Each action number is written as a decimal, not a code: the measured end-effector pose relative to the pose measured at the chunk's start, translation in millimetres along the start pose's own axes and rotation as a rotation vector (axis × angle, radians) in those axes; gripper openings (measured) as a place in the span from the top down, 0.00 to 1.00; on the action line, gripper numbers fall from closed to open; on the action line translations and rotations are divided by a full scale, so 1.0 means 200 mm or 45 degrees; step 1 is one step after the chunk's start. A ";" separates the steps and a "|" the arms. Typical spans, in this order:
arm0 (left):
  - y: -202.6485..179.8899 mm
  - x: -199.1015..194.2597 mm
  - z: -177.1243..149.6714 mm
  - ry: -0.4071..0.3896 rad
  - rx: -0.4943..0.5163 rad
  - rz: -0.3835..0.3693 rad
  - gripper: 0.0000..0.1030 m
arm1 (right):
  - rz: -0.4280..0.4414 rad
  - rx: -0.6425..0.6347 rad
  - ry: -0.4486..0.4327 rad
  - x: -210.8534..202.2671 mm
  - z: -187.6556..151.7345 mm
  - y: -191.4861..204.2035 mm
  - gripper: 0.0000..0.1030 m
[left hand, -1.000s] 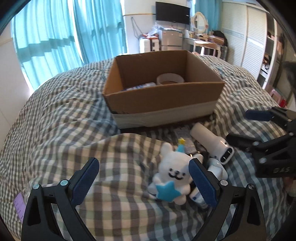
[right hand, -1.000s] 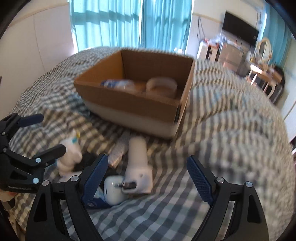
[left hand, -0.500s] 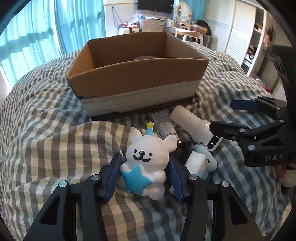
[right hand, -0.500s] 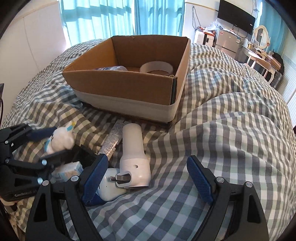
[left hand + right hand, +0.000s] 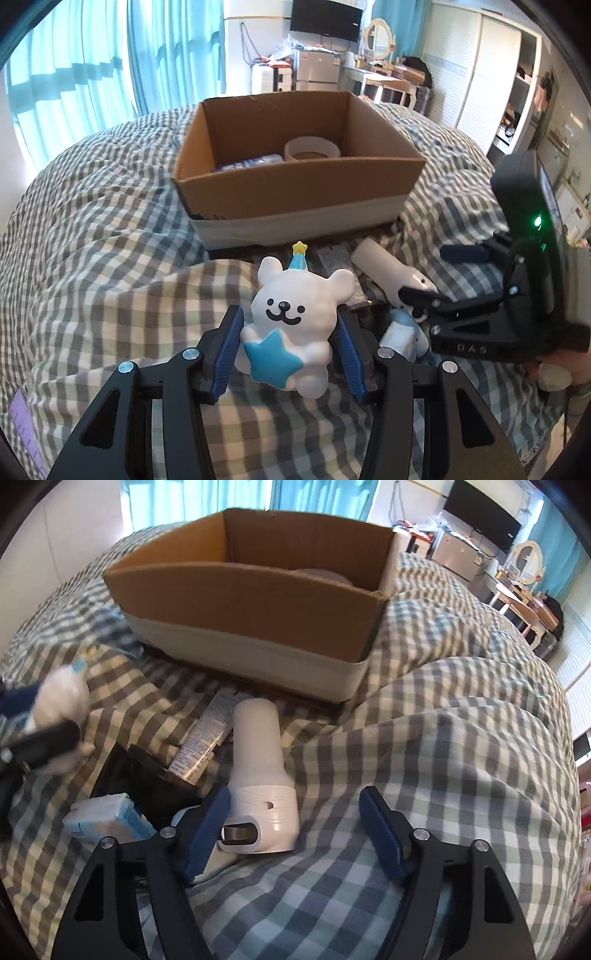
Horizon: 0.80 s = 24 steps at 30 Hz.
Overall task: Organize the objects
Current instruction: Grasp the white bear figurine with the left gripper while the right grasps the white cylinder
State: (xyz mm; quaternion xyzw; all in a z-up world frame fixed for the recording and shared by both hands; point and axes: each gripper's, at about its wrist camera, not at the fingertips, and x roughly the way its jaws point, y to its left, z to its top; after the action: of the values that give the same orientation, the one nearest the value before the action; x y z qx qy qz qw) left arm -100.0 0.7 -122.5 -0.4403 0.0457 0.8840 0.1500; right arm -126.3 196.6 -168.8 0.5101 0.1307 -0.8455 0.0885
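My left gripper (image 5: 288, 354) is shut on a white bear toy (image 5: 295, 314) with a blue star and party hat, held above the checked bedding; the toy also shows blurred in the right wrist view (image 5: 61, 701). My right gripper (image 5: 295, 830) is open, its left finger beside the base of a white cylindrical device (image 5: 262, 771) lying on the bed; the device also shows in the left wrist view (image 5: 388, 269). A cardboard box (image 5: 295, 192) stands behind, holding a tape roll (image 5: 312, 149) and a blue packet (image 5: 247, 164).
On the bed by the device lie a flat printed packet (image 5: 207, 734), a black case (image 5: 144, 779), a light-blue tissue pack (image 5: 107, 816) and a small blue-white object (image 5: 402, 332). Checked bedding (image 5: 443, 738) bulges right of the box (image 5: 258, 602). Furniture stands beyond.
My left gripper has lifted the bear toy up from the bed, so the box interior now shows. My right gripper has moved forward and down to the white device.
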 end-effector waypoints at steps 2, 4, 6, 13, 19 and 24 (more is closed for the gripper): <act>0.01 0.00 0.01 -0.004 -0.008 0.005 0.51 | 0.012 -0.013 0.024 0.02 0.01 0.01 0.31; 0.02 0.01 0.01 0.001 -0.019 -0.002 0.51 | 0.027 -0.020 0.057 0.06 0.02 0.02 0.34; 0.03 0.02 0.00 0.009 -0.028 -0.003 0.51 | 0.041 -0.020 0.092 0.10 0.04 0.03 0.37; 0.04 0.04 -0.02 0.026 -0.044 -0.011 0.51 | 0.056 -0.024 0.142 0.15 0.05 0.03 0.43; 0.04 0.04 -0.02 0.026 -0.044 -0.011 0.51 | 0.031 -0.096 0.099 0.09 0.03 0.09 0.57; 0.04 0.02 -0.03 0.026 -0.042 -0.011 0.51 | 0.042 -0.111 0.041 -0.01 0.02 0.09 0.57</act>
State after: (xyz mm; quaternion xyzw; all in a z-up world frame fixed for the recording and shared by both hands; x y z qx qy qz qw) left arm -100.2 -6.9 -130.3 -0.4521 0.0306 0.8794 0.1461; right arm -123.7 177.7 -167.4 0.5214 0.1603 -0.8292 0.1224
